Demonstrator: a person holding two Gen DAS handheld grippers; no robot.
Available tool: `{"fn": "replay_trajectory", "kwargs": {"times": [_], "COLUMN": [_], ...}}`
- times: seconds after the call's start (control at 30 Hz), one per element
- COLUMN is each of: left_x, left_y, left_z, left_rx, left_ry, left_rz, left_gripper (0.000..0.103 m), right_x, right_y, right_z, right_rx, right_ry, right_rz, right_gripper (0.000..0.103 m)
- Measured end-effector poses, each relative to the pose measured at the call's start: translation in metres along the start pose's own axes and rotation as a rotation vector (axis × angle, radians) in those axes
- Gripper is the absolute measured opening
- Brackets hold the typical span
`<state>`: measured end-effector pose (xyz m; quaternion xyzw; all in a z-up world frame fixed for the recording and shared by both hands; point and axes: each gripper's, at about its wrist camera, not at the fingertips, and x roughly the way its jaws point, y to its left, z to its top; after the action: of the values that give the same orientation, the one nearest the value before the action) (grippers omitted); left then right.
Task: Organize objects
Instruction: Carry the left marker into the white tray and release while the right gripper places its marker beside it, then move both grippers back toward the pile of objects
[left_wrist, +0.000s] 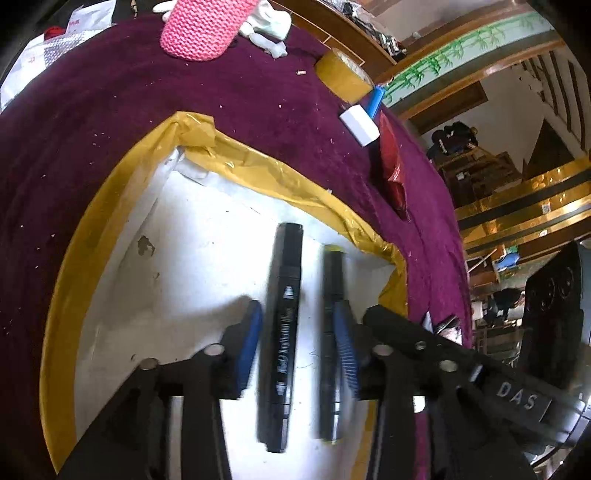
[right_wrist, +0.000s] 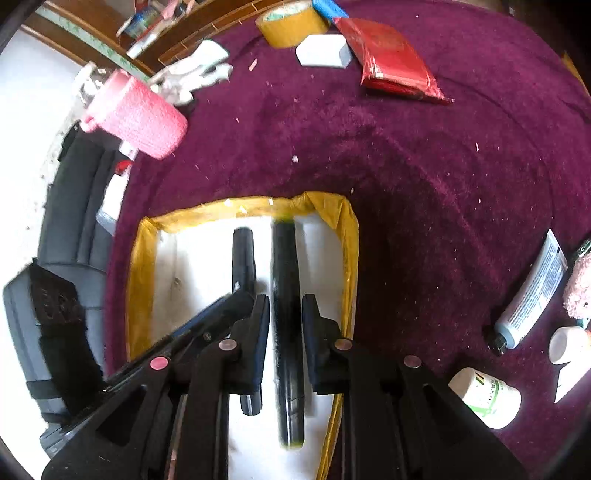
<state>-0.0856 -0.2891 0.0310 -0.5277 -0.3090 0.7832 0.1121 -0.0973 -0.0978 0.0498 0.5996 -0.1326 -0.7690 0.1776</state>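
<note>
Two markers lie side by side on the white floor of a shallow tray (left_wrist: 110, 229) whose rim is wrapped in yellow tape; the tray sits on the table (left_wrist: 92, 122) under a plum-coloured cloth, near its front edge. The left gripper (left_wrist: 299, 321) has its jaws apart around the black marker (left_wrist: 282, 317), the blue pads clear of its barrel. The right gripper (right_wrist: 285, 314) straddles the yellow-capped marker (right_wrist: 286, 295); its jaws stand narrowly apart and seem just off the barrel, though motion blur makes contact hard to judge. Both markers look light, rigid and smooth-sided, so they should lift easily but could roll or twist in a loose pinch. Mid-barrel, across the narrow width, looks like the safest hold; gripping near a cap risks tipping the pen. Neither seems fragile.
</note>
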Motion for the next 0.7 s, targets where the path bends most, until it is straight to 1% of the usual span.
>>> {"fn": "replay_trajectory", "kwargs": {"times": [0.03,0.07,0.1,0.2,0.27,0.33,0.37,0.4,0.43,0.47,0.5,0.53,0.57,0.6,0.63,0.7], "left_x": [-0.003,-0.005,-0.010,-0.026,-0.041,-0.058,-0.067,-0.076,-0.083,-0.089,-0.094,-0.095,-0.093,-0.089,-0.083,-0.067], "left_y": [-0.001,-0.004,-0.007,-0.024,-0.038,-0.055,-0.065,-0.075,-0.084,-0.096,-0.105,-0.114,-0.124,-0.135,-0.144,-0.164], "left_z": [0.000,0.001,0.001,-0.002,-0.006,-0.014,-0.019,-0.025,-0.031,-0.038,-0.045,-0.052,-0.059,-0.067,-0.072,-0.086], "left_rx": [-0.005,-0.007,-0.004,0.030,0.056,0.084,0.098,0.115,0.131,0.148,0.163,0.176,0.191,0.209,0.227,0.264], "left_ry": [-0.006,-0.012,-0.020,-0.046,-0.077,-0.116,-0.141,-0.168,-0.191,-0.213,-0.225,-0.228,-0.225,-0.215,-0.205,-0.173], "left_rz": [-0.010,-0.016,-0.018,-0.021,-0.004,0.014,0.025,0.033,0.039,0.047,0.055,0.061,0.065,0.072,0.081,0.112], "left_gripper": [0.043,0.044,0.044,0.045,0.046,0.047,0.049,0.051,0.053,0.053,0.053,0.053,0.053,0.053,0.053,0.053], "right_x": [-0.007,-0.012,-0.018,-0.045,-0.071,-0.104,-0.125,-0.153,-0.166,-0.186,-0.196,-0.202,-0.204,-0.201,-0.198,-0.197], "right_y": [0.001,0.002,0.003,-0.002,-0.010,-0.018,-0.021,-0.027,-0.031,-0.043,-0.055,-0.071,-0.091,-0.120,-0.148,-0.197], "right_z": [-0.001,-0.001,0.000,0.000,-0.003,-0.006,-0.012,-0.023,-0.029,-0.043,-0.049,-0.054,-0.054,-0.050,-0.047,-0.049], "right_rx": [-0.009,-0.018,-0.028,-0.039,-0.053,-0.076,-0.101,-0.146,-0.168,-0.190,-0.191,-0.183,-0.149,-0.075,0.000,0.121], "right_ry": [-0.014,-0.027,-0.043,-0.096,-0.145,-0.233,-0.306,-0.422,-0.484,-0.587,-0.639,-0.670,-0.646,-0.563,-0.491,-0.428], "right_rz": [0.000,-0.006,-0.013,-0.011,-0.028,-0.092,-0.156,-0.242,-0.287,-0.361,-0.392,-0.408,-0.426,-0.438,-0.404,-0.329], "right_gripper": [0.023,0.026,0.031,0.033,0.033,0.033,0.033,0.037,0.057,0.073,0.100,0.103,0.103,0.103,0.103,0.103]}}
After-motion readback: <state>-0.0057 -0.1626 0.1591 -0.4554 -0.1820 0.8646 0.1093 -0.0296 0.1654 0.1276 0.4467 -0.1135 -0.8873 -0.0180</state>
